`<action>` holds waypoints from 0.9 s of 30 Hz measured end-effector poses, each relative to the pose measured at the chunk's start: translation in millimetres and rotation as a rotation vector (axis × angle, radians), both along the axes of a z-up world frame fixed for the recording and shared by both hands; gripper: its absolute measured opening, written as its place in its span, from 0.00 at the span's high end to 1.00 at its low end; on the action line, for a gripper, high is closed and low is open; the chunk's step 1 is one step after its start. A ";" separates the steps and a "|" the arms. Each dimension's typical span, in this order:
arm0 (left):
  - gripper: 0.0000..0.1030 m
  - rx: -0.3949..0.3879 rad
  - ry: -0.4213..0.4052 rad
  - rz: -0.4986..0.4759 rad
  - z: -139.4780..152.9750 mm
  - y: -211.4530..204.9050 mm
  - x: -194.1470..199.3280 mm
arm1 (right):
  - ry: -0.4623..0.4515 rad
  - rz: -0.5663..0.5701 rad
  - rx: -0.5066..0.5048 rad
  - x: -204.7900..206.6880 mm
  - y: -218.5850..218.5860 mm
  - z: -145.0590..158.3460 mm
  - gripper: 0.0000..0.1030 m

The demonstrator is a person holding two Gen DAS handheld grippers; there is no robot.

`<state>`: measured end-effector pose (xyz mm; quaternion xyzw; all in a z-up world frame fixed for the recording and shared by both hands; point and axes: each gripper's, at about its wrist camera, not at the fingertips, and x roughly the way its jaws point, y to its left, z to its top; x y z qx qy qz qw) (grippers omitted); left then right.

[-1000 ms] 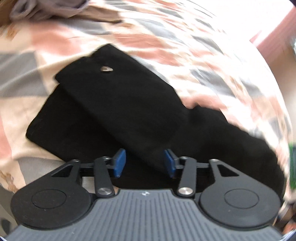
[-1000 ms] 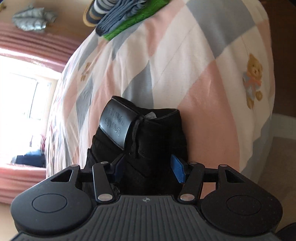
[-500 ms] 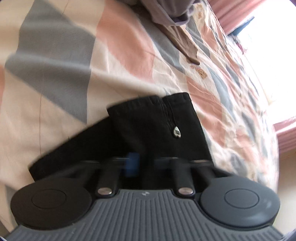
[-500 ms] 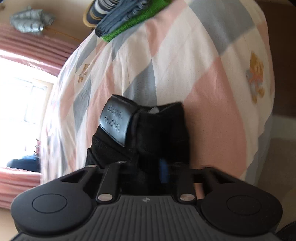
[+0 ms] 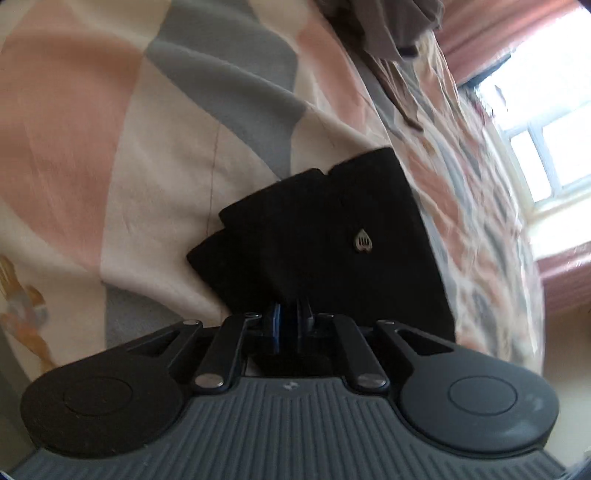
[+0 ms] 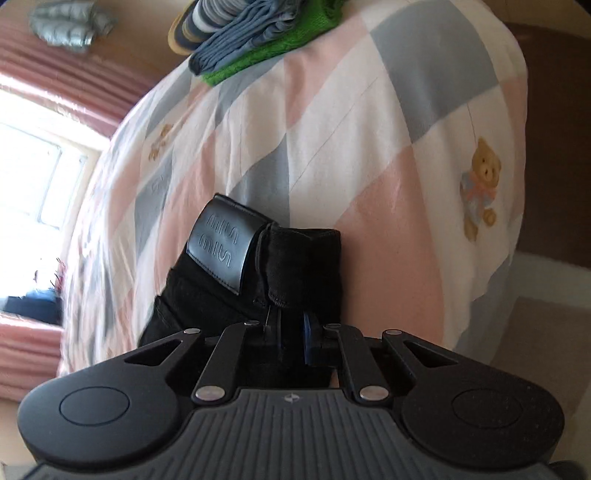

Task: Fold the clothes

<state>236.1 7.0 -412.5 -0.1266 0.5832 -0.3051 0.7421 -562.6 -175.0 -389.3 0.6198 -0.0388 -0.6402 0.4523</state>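
The bed (image 6: 369, 155) fills both of my views, spread with a soft cotton quilt of pink, grey and white diamond patches, printed here and there with a small teddy bear (image 6: 480, 188) in a blue top. On it lie the black jeans (image 5: 332, 236), heavy matte denim folded into a thick, roughly rectangular bundle with stacked layers showing at the hem edges. At the far end of the bed sits a stack of folded clothes (image 6: 258, 40), a fuzzy green piece under ribbed blue-grey ones. A crumpled brownish garment (image 5: 384, 33) lies at the top of my left view, well apart from the jeans. My left hand-held gripper (image 5: 290, 321) has its blue-padded fingers pinched nearly together on a fold of the denim at the near edge. My right hand-held gripper (image 6: 290, 332) is likewise closed narrow on the waistband end of the jeans. On that waistband is a smooth, glossy black leather patch (image 6: 225, 251) with embossed lettering, beside a belt loop. A tiny metal teardrop charm (image 5: 363, 242) gleams on the denim in my left view.
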 end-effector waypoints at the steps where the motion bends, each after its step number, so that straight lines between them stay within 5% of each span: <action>1: 0.95 0.012 -0.022 -0.021 3.1 -3.0 -1.8 | 0.018 0.018 -0.008 1.1 -1.4 4.4 0.89; 7: 0.94 0.043 -0.076 -0.096 15.4 -4.7 -4.2 | 0.154 0.134 -0.116 12.8 0.4 44.1 0.92; 13: 0.95 0.068 -0.117 -0.118 26.0 -8.7 -12.5 | 0.113 0.056 -0.039 3.8 17.2 21.0 0.94; 15: 0.96 0.072 -0.135 -0.139 33.6 -10.7 -12.1 | 0.158 0.083 -0.074 9.0 22.5 33.9 0.94; 18: 0.96 0.080 -0.154 -0.163 38.5 -10.2 -14.0 | 0.188 0.133 0.027 2.2 12.9 13.2 0.95; 24: 0.93 0.085 -0.087 -0.116 25.6 -9.5 -9.2 | 0.108 0.064 0.035 0.9 4.7 -8.7 0.82; 27: 0.91 0.062 -0.021 -0.052 15.9 -6.1 -1.7 | 0.053 0.031 0.029 -5.5 9.0 -10.6 0.83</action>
